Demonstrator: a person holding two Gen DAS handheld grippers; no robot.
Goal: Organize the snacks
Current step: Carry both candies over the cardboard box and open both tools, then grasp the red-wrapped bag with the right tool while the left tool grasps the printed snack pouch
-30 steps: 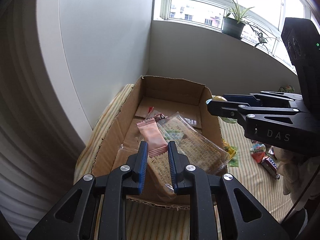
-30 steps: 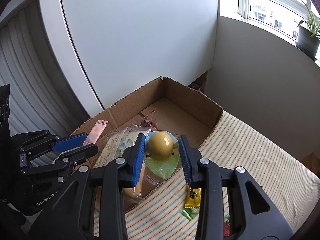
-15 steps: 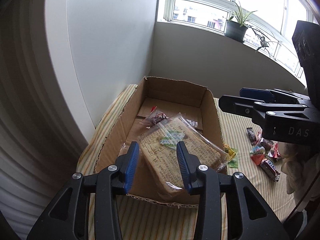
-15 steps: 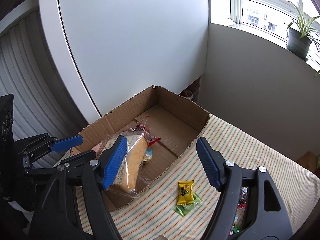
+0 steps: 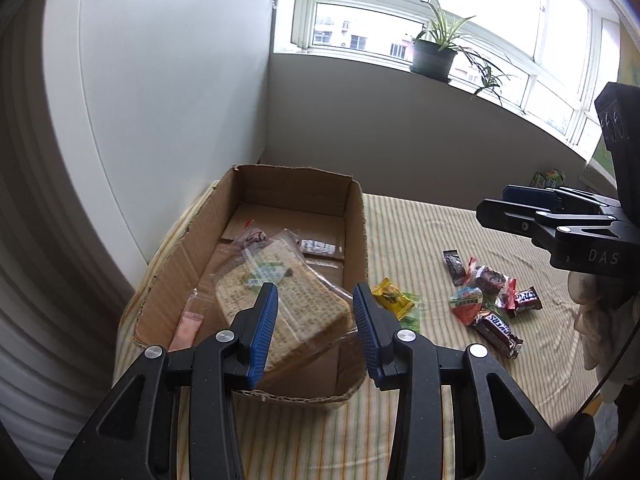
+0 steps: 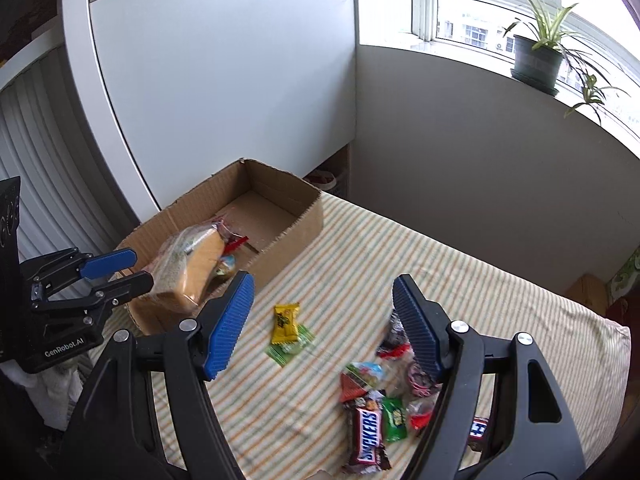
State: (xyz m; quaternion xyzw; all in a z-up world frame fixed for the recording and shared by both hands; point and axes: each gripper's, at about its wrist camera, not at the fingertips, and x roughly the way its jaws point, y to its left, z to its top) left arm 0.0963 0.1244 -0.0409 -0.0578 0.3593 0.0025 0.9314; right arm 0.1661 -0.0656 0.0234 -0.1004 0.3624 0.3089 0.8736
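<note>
Both jaws are released and hold nothing. The left gripper [image 5: 314, 322] hangs over the box [image 5: 356, 248]; the right gripper [image 6: 322, 320] faces 1 snack pile [image 6: 384, 396] at lower right, probably for the next pick.

The right gripper [image 6: 322, 320] hangs with jaws wide apart and empty over a striped cloth [image 6: 500, 300]. A yellow candy [image 6: 285, 323] lies between a cardboard box [image 6: 304, 220] holding bagged bread [image 6: 192, 268] and a snack pile with a Snickers bar [image 6: 370, 436].
</note>
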